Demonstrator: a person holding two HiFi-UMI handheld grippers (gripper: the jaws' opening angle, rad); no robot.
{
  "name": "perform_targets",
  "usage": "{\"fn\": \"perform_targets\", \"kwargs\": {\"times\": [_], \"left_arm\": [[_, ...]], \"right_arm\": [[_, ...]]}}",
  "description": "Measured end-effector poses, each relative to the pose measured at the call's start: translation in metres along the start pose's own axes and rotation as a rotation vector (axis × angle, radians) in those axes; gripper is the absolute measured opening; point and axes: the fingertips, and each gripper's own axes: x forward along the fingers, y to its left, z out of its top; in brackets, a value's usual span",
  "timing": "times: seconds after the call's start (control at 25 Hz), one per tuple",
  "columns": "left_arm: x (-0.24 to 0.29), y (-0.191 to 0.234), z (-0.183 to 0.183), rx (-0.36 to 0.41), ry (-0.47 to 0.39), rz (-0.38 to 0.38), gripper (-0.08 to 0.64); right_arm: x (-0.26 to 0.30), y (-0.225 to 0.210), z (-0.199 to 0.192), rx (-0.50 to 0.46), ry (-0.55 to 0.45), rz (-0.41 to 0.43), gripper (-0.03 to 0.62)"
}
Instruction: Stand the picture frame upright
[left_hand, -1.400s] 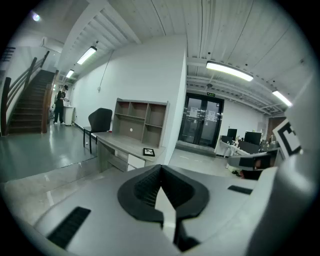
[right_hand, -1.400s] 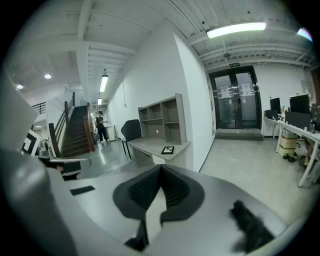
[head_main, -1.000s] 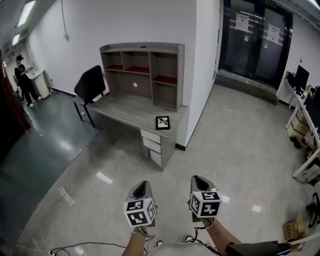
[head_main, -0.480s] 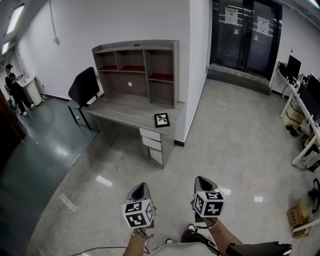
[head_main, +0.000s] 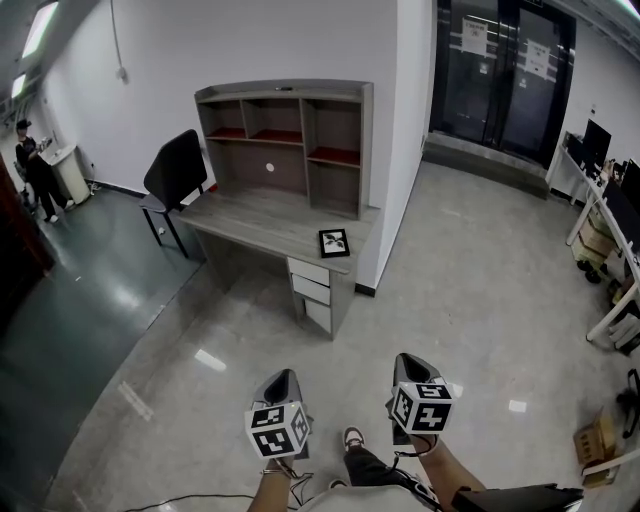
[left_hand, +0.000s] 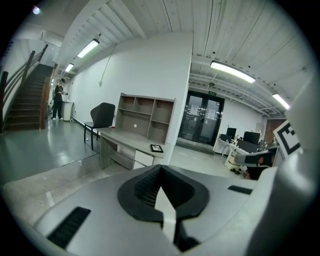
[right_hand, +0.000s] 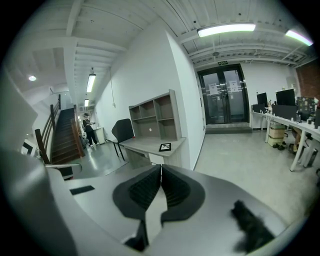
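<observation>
Left hand-held gripper (head_main: 283, 377): low in the head view, over the floor (head_main: 470, 300), well apart from the counter; jaws closed tip to tip, nothing between them.
Right hand-held gripper (head_main: 405, 360): just beside the left one at about the same height, also over the floor; jaws pressed together, nothing held.
Left marker cube (head_main: 279, 426): mounted at the rear of the left hand-held gripper, black-and-white squares facing the head camera.
Right marker cube (head_main: 421, 407): same fitting on the right hand-held gripper.
Picture frame (head_main: 334, 243): lies flat and face up on the counter at its near right corner, above the drawers; black border, pale picture; not yet stood up.
Counter (head_main: 255, 222): grey wood-grain top, its right end set against a white wall corner.
Shelf unit (head_main: 285, 140): stands along the back of the counter with open compartments; the picture frame lies in front of its right end, apart from it.
Drawers (head_main: 310, 290): pale fronts, stacked under the counter's right end.
Chair (head_main: 178, 170): black, standing at the counter's left end.
Bystander (head_main: 33, 165): standing at the far left, well apart from the counter.
Glass doors (head_main: 500, 75): dark, at the back right, with paper notices on them.
Left gripper view: picture frame (left_hand: 156, 148) seen small, beyond the closed jaws.
Right gripper view: picture frame (right_hand: 165, 147) seen likewise, on the counter corner.
</observation>
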Motion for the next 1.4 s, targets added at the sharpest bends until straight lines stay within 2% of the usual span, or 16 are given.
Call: {"fn": "perform_targets", "kwargs": {"times": [0.36,0.76,1.4], "left_arm": [[0.041,0.015,0.017,0.001,0.000,0.031,0.012],[0.105,0.018,0.052,0.009,-0.001,0.047,0.012],[0.202,0.016,0.096,0.016,0.004,0.068,0.012]], "right_arm": [[0.049,-0.005,0.017,-0.009,0.013,0.015,0.032],[0.115,-0.015,0.056,-0.016,0.013,0.045,0.032],[0.209,-0.053,0.105,0.007,0.020,0.066,0.032]]}}
